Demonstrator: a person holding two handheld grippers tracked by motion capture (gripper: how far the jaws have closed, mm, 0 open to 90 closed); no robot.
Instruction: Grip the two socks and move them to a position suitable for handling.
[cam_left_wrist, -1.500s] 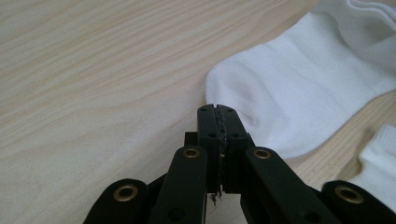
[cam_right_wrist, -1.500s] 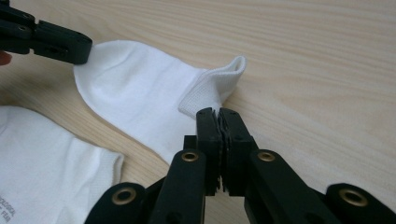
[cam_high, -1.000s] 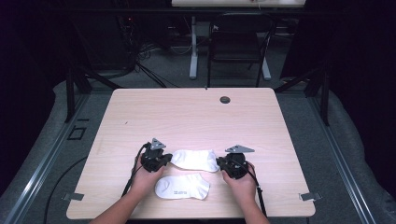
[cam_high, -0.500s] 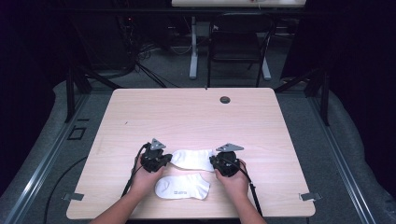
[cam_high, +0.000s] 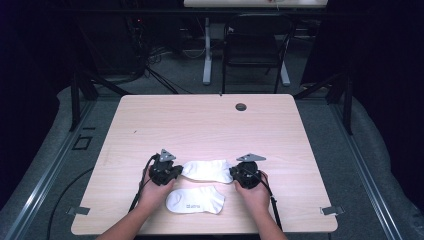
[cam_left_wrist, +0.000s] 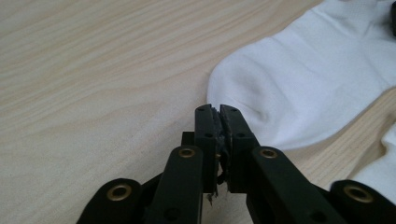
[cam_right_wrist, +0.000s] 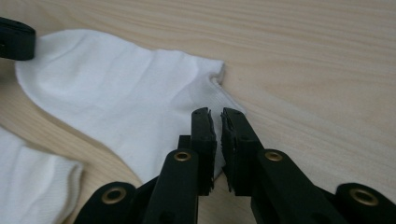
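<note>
- High view: we see a pale wooden table with two white ankle socks near its front edge. The upper sock lies flat between the two tools; the lower sock lies just in front of it, apart. The left gripper meets the upper sock's left end, the right gripper its right end.
- Left gripper view: the black jaws have just been opening and stand a sliver apart, tips at the sock's rounded end. We see no cloth between them.
- Right gripper view: the jaws stand slightly apart over the sock's cuff end; whether they pinch cloth we cannot tell.
- We judge the step to be laying the upper sock flat and letting go. Next, both tools would need to move to the lower sock and grip its ends.
</note>
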